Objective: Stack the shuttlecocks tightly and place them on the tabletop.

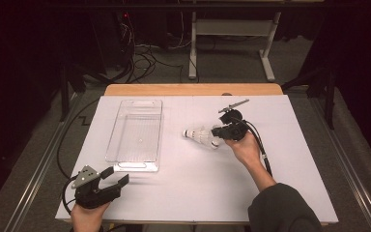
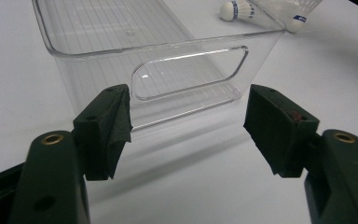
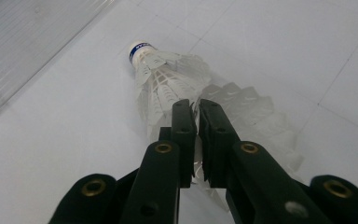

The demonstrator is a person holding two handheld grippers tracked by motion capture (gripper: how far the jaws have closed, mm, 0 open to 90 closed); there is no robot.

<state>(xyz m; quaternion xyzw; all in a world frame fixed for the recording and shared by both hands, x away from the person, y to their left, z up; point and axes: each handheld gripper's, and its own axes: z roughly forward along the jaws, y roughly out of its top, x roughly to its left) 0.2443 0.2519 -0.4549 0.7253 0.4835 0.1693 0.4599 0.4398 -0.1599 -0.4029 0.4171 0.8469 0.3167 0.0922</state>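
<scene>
Damage to the white feathered shuttlecock (image 3: 168, 84), lying right of centre on the white tabletop (image 1: 280, 159), was judged likely, its thin skirt being pinched by the right gripper (image 3: 196, 116), while the left gripper (image 2: 189, 126) was held wide before the clear plastic bin (image 2: 121, 32).

A white shuttlecock (image 3: 168, 79) with a blue band on its cork is seen. The bin (image 1: 136, 135) is clear and ribbed. Black jaws are shown, and the table (image 1: 270, 159) is white.
</scene>
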